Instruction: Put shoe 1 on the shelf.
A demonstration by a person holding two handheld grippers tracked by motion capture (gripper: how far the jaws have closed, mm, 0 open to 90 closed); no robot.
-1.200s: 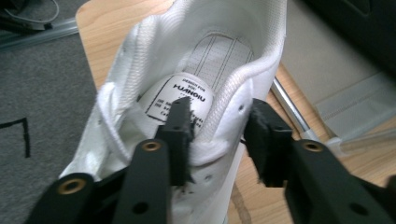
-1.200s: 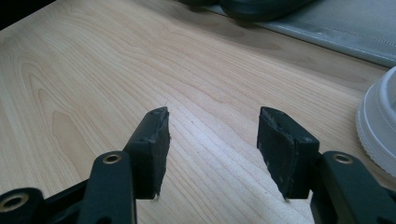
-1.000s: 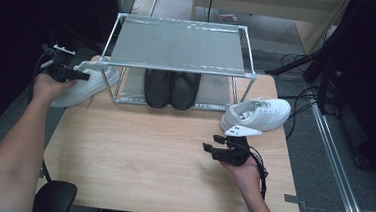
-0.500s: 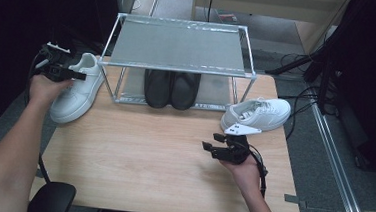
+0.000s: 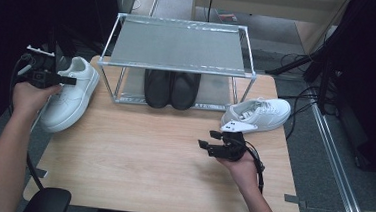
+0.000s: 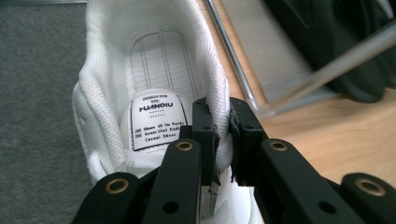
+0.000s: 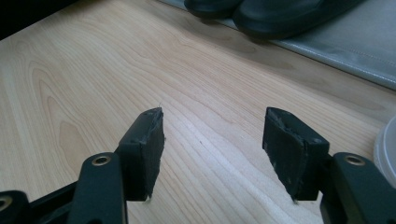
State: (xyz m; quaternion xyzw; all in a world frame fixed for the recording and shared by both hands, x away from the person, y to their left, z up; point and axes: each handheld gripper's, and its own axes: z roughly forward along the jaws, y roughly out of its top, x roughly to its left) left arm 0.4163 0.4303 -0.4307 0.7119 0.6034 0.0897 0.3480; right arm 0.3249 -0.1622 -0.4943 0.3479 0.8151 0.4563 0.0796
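Note:
A white sneaker [image 5: 71,95] sits at the table's left edge, partly past it, toe toward the near side. My left gripper [image 5: 70,81] has just been closing and is now shut on its collar. In the left gripper view the pads [image 6: 204,135] pinch the padded wall beside the labelled insole of the sneaker [image 6: 159,60]. The other white sneaker [image 5: 260,113] lies at the right, beside the rack. Just in front of it my right gripper [image 5: 207,139] hovers low over the wood. Its jaws have just been opening and stand wide with nothing between them [image 7: 212,130].
A metal-framed rack [image 5: 180,45] with a mesh top stands at the back of the wooden table [image 5: 137,157]. A pair of black shoes [image 5: 172,87] sits on its lower level. Cables and dark stands crowd the floor at the right.
The left hand has pulled the white sneaker leftward, and its toe has swung toward the near edge. The right hand has stayed in place, with its jaws a little wider.

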